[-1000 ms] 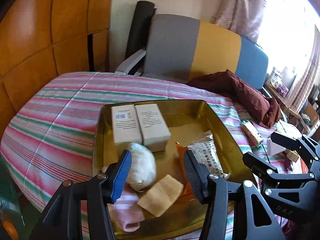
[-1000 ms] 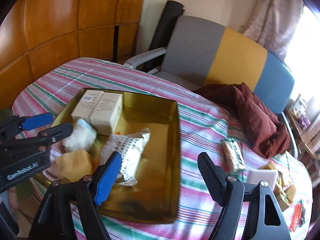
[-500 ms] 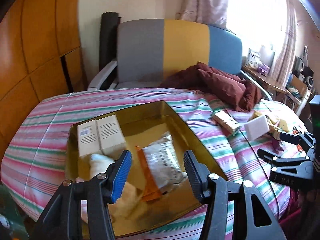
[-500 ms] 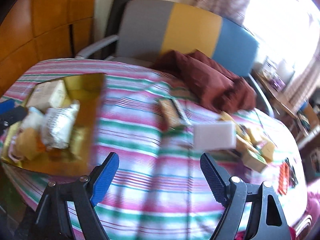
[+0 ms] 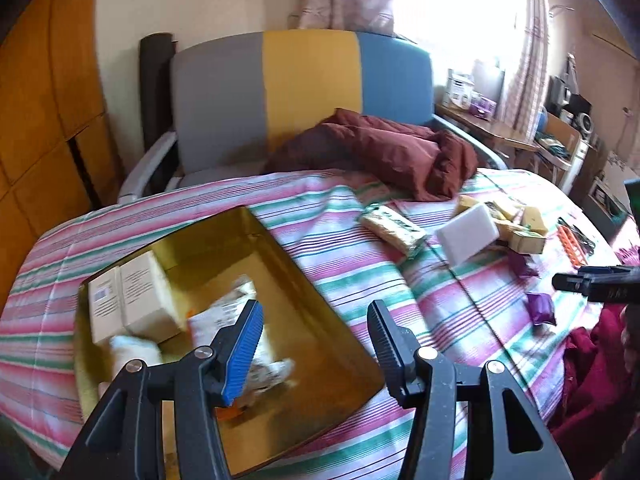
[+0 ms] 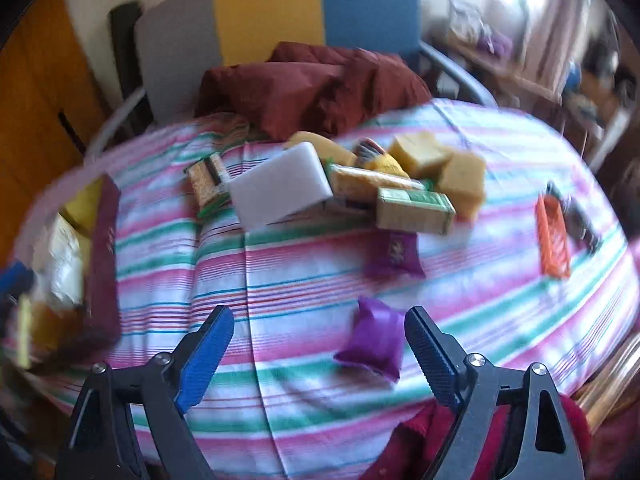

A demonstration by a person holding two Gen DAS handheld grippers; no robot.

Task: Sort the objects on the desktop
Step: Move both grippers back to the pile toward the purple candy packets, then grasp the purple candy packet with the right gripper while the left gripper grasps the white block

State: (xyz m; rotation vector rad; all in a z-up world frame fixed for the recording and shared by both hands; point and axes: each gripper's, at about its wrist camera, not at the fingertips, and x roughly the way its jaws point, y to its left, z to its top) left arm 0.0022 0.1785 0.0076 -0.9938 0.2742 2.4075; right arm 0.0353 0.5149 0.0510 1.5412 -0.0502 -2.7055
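A gold tin tray (image 5: 280, 240) on the striped cloth holds two cream boxes (image 5: 132, 304), a white bundle (image 5: 132, 354) and a printed packet (image 5: 224, 316). My left gripper (image 5: 316, 344) hangs open above the tray's near right part, empty. To the right lies a heap of loose items: a white block (image 6: 280, 188), yellow sponges (image 6: 440, 168), a green-labelled box (image 6: 412, 212) and a wrapped bar (image 6: 208, 180). My right gripper (image 6: 320, 344) hovers over the cloth with its jaws opening and empty; a purple pouch (image 6: 372, 344) lies just beyond its right finger. A darker purple pouch (image 6: 394, 254) lies farther off.
A dark red cloth (image 5: 392, 152) is bunched at the table's far edge against a grey, yellow and blue chair (image 5: 308, 80). An orange item (image 6: 554, 236) lies at the right. Red fabric (image 6: 480, 440) hangs at the near edge. The tray (image 6: 106, 248) shows blurred at the left.
Both grippers have swung right. The right one left the tray and now faces the heap and purple pouches, its jaws wider. The left one shifted from the tray's middle towards its right part.
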